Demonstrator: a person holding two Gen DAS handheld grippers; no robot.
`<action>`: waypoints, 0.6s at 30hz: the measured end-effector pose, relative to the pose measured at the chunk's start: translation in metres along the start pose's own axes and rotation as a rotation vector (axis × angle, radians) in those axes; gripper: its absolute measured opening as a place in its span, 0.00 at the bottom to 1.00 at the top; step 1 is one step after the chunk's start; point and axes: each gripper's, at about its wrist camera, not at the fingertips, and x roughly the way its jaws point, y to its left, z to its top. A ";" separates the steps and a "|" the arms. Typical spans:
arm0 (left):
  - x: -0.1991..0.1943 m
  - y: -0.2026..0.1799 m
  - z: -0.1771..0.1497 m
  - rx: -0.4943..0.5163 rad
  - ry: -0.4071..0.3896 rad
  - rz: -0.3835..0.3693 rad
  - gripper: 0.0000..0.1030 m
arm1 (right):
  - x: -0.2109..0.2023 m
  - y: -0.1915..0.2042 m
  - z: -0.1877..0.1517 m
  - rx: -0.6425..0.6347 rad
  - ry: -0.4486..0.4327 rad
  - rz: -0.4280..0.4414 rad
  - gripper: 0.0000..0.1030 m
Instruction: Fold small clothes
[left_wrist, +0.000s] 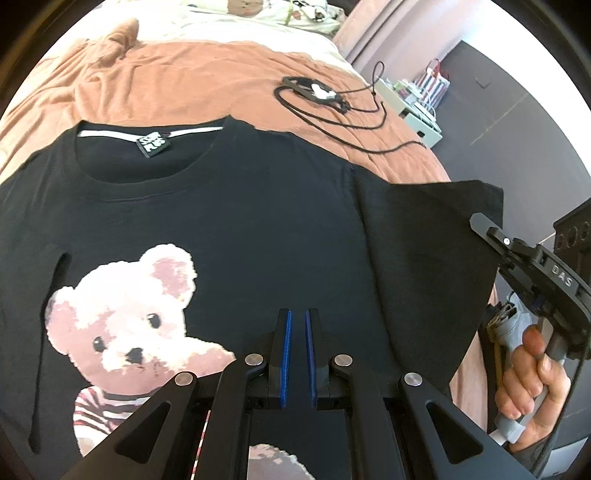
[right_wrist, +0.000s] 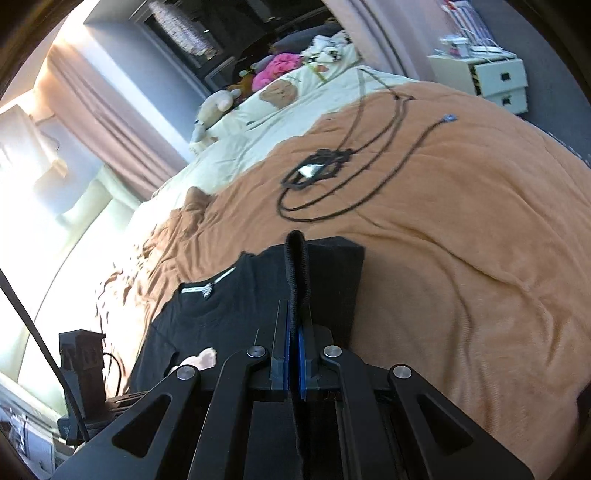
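Both tools are matte black. The left gripper (left_wrist: 298, 350) has two straight fingers faced with blue ribbed pads (left_wrist: 286, 354). Angled black link arms with triangular cut-outs sit behind those pads, pinned by four round silver rivets (left_wrist: 253, 359). The right gripper (right_wrist: 294, 354) is built alike, blue pads and silver rivets included. Seen from the left gripper, its side carries raised letters "DAS" and a small white dot, above a grey handle (left_wrist: 511, 432) in a hand (left_wrist: 524, 387).

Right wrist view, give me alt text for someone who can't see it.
The right gripper is shut on a pinched fold of a black T-shirt, lifting its sleeve edge above an orange blanket on a bed. Beyond lie a coiled black cable, cream bedding with soft toys, and a white drawer unit.
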 end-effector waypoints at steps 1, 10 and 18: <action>-0.003 0.003 0.000 -0.003 -0.004 -0.003 0.07 | 0.001 0.004 0.001 -0.012 0.004 0.005 0.00; -0.020 0.033 0.001 -0.020 -0.012 -0.018 0.16 | 0.039 0.046 0.002 -0.121 0.066 0.002 0.00; -0.026 0.070 0.002 -0.075 -0.039 -0.017 0.38 | 0.075 0.068 0.005 -0.145 0.120 0.010 0.02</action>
